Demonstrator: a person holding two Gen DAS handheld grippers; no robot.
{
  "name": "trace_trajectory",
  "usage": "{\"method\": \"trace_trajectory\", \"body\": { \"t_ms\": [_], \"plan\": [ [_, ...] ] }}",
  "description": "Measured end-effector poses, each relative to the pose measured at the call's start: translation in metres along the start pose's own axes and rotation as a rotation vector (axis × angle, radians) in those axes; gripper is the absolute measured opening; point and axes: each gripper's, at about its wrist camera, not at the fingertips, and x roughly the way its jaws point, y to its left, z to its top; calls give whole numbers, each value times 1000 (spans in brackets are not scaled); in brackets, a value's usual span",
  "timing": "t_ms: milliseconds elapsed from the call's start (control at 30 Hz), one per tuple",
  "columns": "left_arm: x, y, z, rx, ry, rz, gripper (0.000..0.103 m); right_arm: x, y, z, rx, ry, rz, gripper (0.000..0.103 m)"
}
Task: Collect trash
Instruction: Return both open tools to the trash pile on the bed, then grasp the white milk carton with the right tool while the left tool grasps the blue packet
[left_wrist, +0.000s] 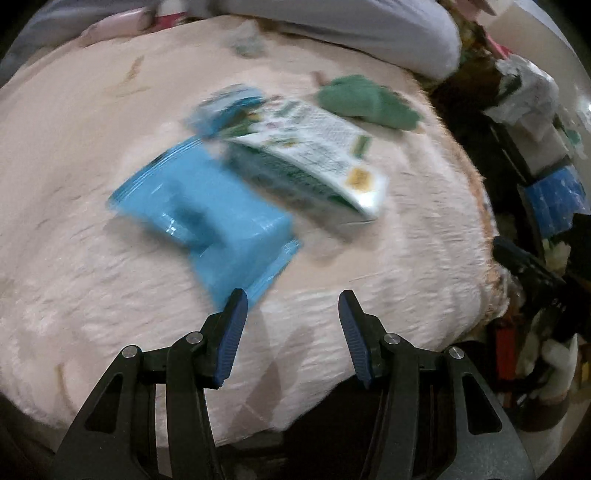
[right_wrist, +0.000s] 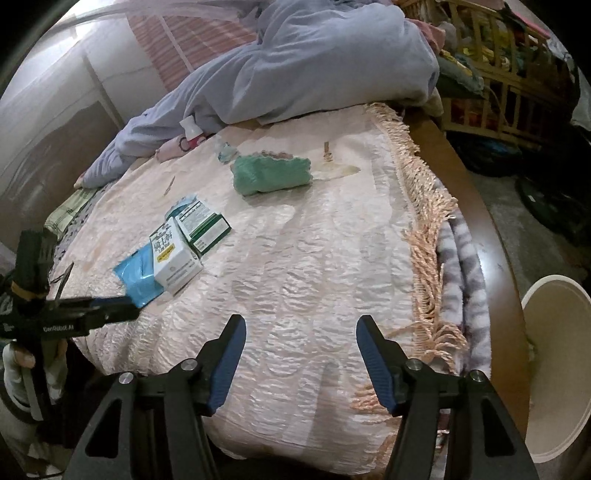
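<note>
On the pink bedspread lie a blue plastic packet, a white carton resting on it and a green-and-white box. The blurred left wrist view shows the blue packet and the carton just ahead of my left gripper. It is open and empty, with its left fingertip over the packet's near corner. In the right wrist view the left gripper reaches in from the left beside the packet. My right gripper hangs open over bare bedspread, nothing between its fingers.
A folded green cloth lies farther back. A grey-blue blanket is piled at the far end. The fringe and wooden bed frame mark the right edge, with a white bin on the floor beyond. A person's hand holds the left gripper.
</note>
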Motion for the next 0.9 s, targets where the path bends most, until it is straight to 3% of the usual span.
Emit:
{"method": "trace_trajectory", "body": {
  "t_ms": [167,300,567,733,900],
  "plan": [
    [-16,38,-8,-81,-18,42,50,8,9,4,-7,17,25,60],
    [-32,50,-8,-127,-63,23,50,18,29,10,-39,37,73,61],
    [-48,58,-3,-151,-109,15,50,54,93,38,-166,88,221,61],
    [-51,72,-4,-186,-118,15,50,89,142,53,-302,142,244,61],
    [-48,84,-3,-218,-114,11,50,119,168,66,-353,202,269,59]
  ]
}}
